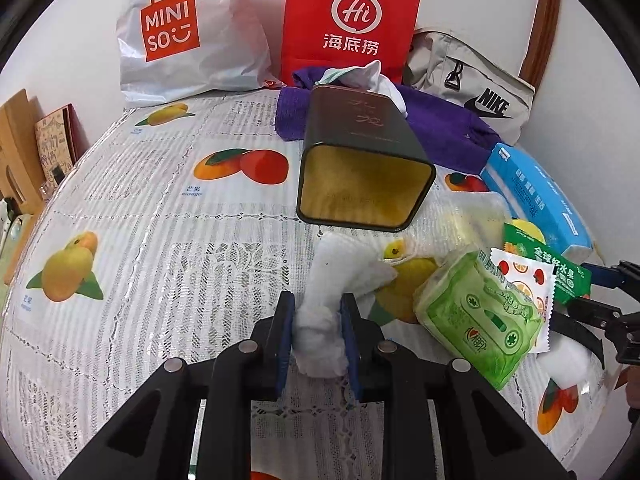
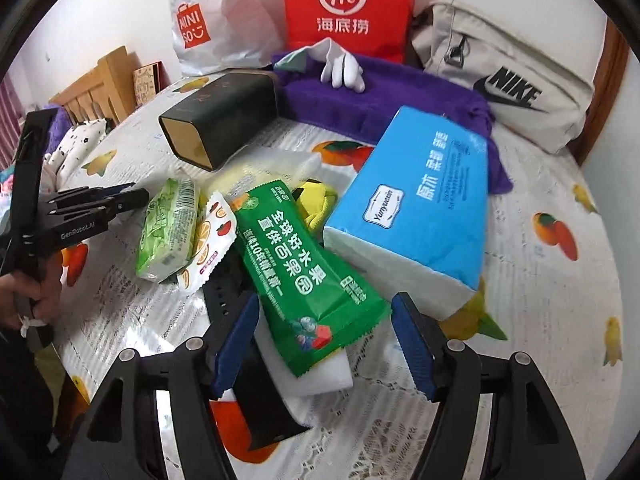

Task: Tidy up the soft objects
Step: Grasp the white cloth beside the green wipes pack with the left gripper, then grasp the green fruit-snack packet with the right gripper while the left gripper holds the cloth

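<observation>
Left hand-held gripper (image 1: 317, 334): clenched on a white cloth (image 1: 340, 276), whose free end trails on the bench (image 1: 140, 208) just before the open mouth of a dark tin (image 1: 362, 160) lying on its side. Right hand-held gripper (image 2: 324, 344): released, fingers spread either side of a green packet (image 2: 298, 276). Adjacent: green tissue pack (image 1: 476, 316), blue tissue pack (image 2: 420, 204). Behind the tin: purple towel (image 1: 440, 124), red bag (image 1: 352, 20).
</observation>
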`<state>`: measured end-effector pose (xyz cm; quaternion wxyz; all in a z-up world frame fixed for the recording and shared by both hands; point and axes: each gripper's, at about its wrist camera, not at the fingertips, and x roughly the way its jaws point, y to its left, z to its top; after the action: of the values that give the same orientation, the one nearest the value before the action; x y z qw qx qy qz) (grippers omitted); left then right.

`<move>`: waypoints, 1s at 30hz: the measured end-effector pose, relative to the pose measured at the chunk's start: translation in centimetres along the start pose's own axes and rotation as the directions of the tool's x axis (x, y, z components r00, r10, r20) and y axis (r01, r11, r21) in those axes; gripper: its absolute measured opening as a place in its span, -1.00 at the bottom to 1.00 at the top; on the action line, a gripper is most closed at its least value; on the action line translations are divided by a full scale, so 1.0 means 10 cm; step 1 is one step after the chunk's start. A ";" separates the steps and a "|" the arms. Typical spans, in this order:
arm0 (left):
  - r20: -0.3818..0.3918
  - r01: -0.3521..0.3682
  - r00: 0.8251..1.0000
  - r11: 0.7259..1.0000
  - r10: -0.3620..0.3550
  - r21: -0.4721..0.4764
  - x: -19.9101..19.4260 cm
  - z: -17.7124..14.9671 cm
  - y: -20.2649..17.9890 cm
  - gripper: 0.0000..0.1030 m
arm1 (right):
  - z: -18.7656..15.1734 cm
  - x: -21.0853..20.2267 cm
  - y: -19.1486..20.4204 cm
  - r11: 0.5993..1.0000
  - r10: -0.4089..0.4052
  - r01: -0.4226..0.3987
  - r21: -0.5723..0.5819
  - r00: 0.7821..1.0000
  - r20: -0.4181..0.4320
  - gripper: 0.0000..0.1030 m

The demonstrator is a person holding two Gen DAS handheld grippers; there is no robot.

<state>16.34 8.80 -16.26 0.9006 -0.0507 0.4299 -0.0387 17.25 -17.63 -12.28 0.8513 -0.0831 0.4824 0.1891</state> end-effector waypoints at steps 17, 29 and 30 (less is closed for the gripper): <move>0.005 0.062 0.998 0.997 -0.061 -0.042 -0.01 -0.01 0.09 -0.56 | 0.07 -0.10 0.38 0.984 -0.002 -0.001 -0.177 1.000 -0.019 0.16; 0.004 0.054 0.999 0.998 -0.054 -0.035 0.00 0.00 0.08 -0.56 | 0.23 0.25 0.41 0.983 0.046 -0.055 -0.173 0.998 -0.052 -0.25; 0.004 0.052 0.999 0.998 -0.052 -0.033 0.00 0.00 0.08 -0.56 | 0.23 0.22 0.41 0.983 0.042 -0.049 -0.176 0.998 -0.044 -0.32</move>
<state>16.30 9.62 -16.37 0.8990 -0.0767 0.4278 -0.0550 18.47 -12.60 -12.78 0.8262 -0.1509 0.4823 0.2489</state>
